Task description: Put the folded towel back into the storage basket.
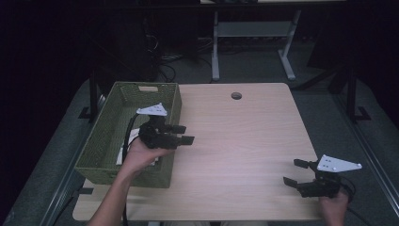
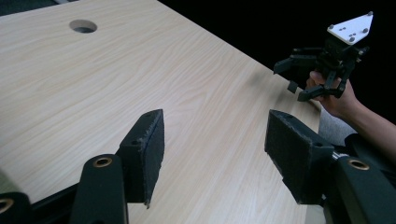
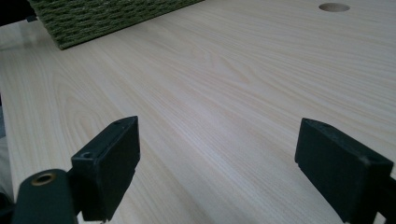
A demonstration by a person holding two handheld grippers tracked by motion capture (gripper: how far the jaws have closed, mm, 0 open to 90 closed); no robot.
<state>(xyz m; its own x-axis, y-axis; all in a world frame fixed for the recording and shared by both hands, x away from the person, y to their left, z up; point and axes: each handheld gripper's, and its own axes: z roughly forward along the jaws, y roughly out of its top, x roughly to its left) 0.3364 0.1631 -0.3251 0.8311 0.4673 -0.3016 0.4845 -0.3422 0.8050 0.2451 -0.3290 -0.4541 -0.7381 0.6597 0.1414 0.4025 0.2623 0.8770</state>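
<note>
My left gripper [image 1: 187, 134] hovers over the right wall of a green woven basket [image 1: 101, 141], its jaws pointing right across the table. In the left gripper view its jaws [image 2: 215, 154] stand open with only bare wood between them. My right gripper [image 1: 291, 172] is near the table's front right corner and points left; it appears far off in the left gripper view [image 2: 290, 81] too. Its own view has the right gripper [image 3: 224, 168] wide open over the wood, holding nothing. Something white [image 1: 123, 153] lies in the basket, mostly hidden by the hand.
The light wooden table [image 1: 244, 136] has a round cable hole [image 1: 236, 95] near its far edge. The basket [image 3: 102, 18] takes up the left side. Behind the table stand a desk frame [image 1: 254, 42] and cables on a dark floor.
</note>
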